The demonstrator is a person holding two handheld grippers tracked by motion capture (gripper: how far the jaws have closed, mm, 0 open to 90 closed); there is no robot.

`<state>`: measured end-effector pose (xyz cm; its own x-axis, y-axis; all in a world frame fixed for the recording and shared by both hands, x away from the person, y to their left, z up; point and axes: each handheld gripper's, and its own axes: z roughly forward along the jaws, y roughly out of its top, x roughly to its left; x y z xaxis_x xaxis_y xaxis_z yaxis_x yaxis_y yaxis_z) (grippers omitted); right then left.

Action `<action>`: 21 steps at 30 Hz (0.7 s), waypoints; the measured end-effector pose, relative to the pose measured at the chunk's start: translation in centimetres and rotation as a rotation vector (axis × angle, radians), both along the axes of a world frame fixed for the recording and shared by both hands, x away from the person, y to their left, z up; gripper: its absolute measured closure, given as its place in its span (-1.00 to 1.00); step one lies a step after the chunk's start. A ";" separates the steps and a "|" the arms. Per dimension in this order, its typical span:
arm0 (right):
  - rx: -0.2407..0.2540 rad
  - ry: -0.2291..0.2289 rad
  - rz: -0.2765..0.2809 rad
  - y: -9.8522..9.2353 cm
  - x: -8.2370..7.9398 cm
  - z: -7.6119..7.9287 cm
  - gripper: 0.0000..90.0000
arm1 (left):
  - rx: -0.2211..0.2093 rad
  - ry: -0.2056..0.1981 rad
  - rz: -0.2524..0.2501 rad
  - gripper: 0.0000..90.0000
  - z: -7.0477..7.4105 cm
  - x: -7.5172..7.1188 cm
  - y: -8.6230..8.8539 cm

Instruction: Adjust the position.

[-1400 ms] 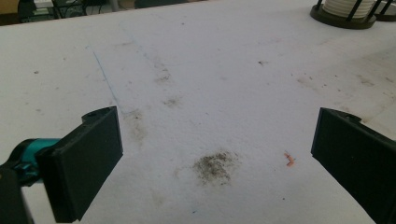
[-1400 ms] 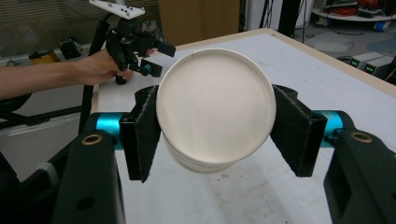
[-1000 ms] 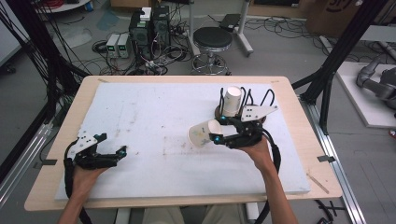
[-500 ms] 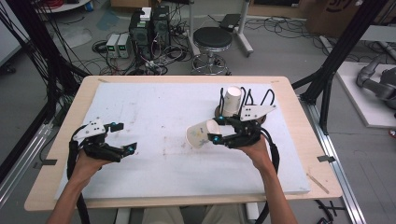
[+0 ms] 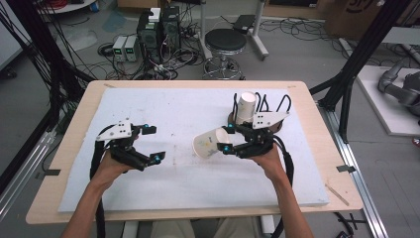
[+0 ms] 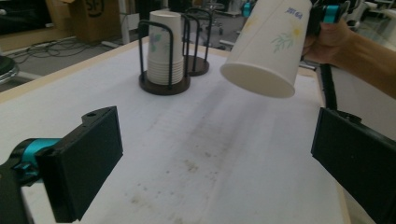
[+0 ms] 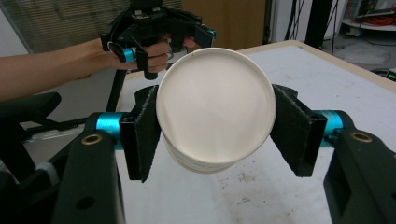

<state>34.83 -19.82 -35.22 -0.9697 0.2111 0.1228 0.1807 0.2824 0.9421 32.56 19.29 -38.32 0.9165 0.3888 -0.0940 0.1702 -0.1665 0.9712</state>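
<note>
A white paper cup [image 5: 210, 144] with a flower print hangs tilted above the white mat, its base pointing left. My right gripper [image 5: 228, 139] is shut on it near the rim end. In the right gripper view the cup's round base [image 7: 215, 105] faces the camera, between the two black pads [image 7: 147, 133]. My left gripper [image 5: 154, 144] is held above the mat to the left of the cup, open and holding nothing, jaws pointing at it. In the left gripper view the cup [image 6: 268, 44] hangs ahead at the upper right, beyond the gap between those wide-apart jaws.
A stack of paper cups [image 5: 245, 106] stands in a black wire holder at the back of the mat, and a second wire holder [image 5: 284, 103] stands to its right. The white mat [image 5: 173, 188] covers most of the wooden table [image 5: 69, 148]. A stool and cables lie beyond.
My left gripper has risen off the mat's left side and moved right toward the cup, jaws still open. The right gripper with the cup has shifted only slightly left.
</note>
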 end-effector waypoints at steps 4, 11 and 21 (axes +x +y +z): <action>-0.005 -0.003 0.006 0.3 0.0 0.0 -0.15 | -0.022 -0.004 -0.044 -0.96 0.0 0.4 -1.6; -0.014 -0.001 0.017 0.6 -0.1 0.0 -0.15 | -0.040 -0.007 -0.092 -0.96 -0.2 0.8 -3.9; -0.014 -0.007 0.037 1.2 -0.1 0.1 -0.15 | -0.085 -0.018 -0.155 -0.96 -0.5 0.9 -5.6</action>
